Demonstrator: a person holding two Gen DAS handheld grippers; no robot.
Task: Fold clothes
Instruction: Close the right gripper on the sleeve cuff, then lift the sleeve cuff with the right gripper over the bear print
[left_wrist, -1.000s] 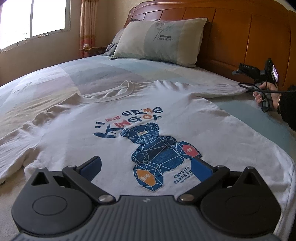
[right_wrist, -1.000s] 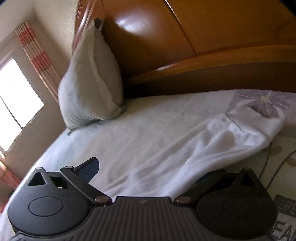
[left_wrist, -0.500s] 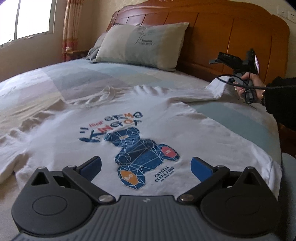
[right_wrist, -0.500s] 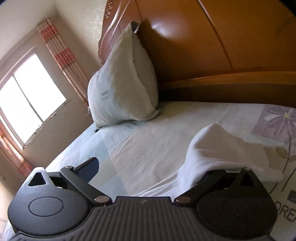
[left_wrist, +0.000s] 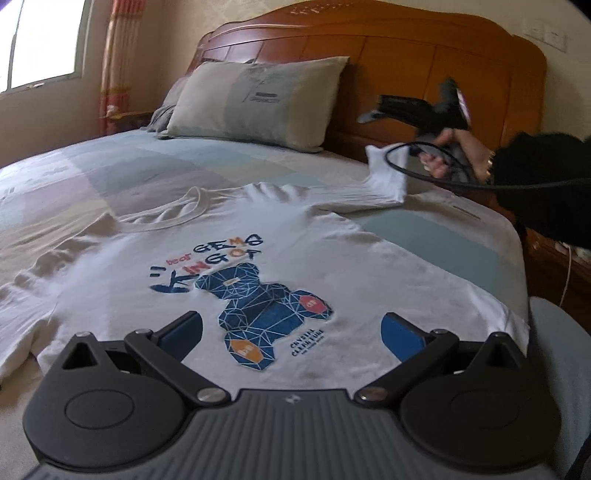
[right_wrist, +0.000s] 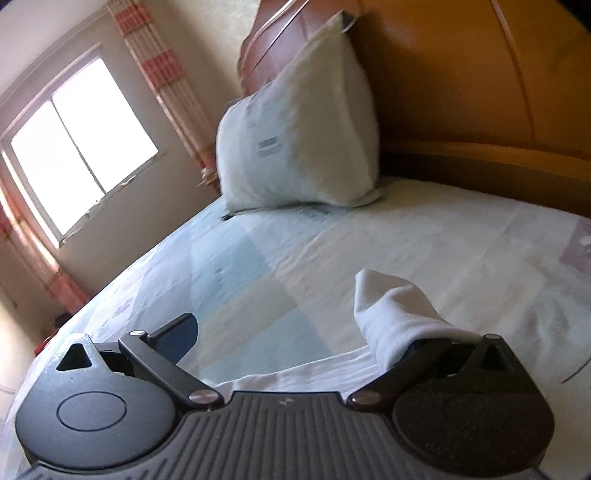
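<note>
Lifting sleeve (right_wrist: 391, 314) off bed (left_wrist: 110, 173), right gripper (right_wrist: 295, 332), T-shirt (left_wrist: 258, 266) flat

**Setting: home bedroom**

We are looking at a bedroom in a home. Showing it: a made bed (left_wrist: 110, 192) wearing a pastel patchwork sheet; a carved wooden headboard (left_wrist: 424, 70); a pillow (left_wrist: 258, 99) leaning against it; a window (right_wrist: 81, 147) letting daylight in; a striped curtain (left_wrist: 120, 62) hanging beside it.
</note>
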